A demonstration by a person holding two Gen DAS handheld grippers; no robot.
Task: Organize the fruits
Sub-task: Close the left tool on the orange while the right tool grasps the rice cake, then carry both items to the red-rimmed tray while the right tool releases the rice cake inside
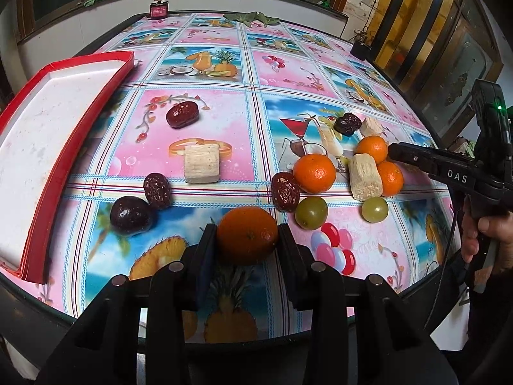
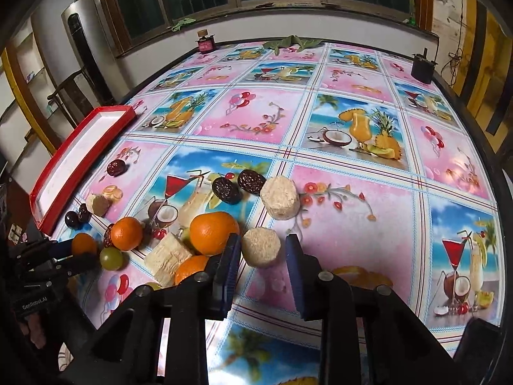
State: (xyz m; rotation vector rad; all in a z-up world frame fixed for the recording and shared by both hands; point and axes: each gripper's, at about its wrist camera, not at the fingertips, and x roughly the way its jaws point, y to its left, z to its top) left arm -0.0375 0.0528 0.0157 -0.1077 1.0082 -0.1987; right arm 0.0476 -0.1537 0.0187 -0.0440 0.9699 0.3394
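Both claws grip: your left claw clamps an orange at lower centre, your right claw pinches a cane chunk.

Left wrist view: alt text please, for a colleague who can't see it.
The left gripper has its jaws closed on an orange near the table's front edge. Beyond lie dates, green fruits, more oranges and pale cane pieces on a printed tablecloth. A red tray sits left; the right gripper reaches in from the right.
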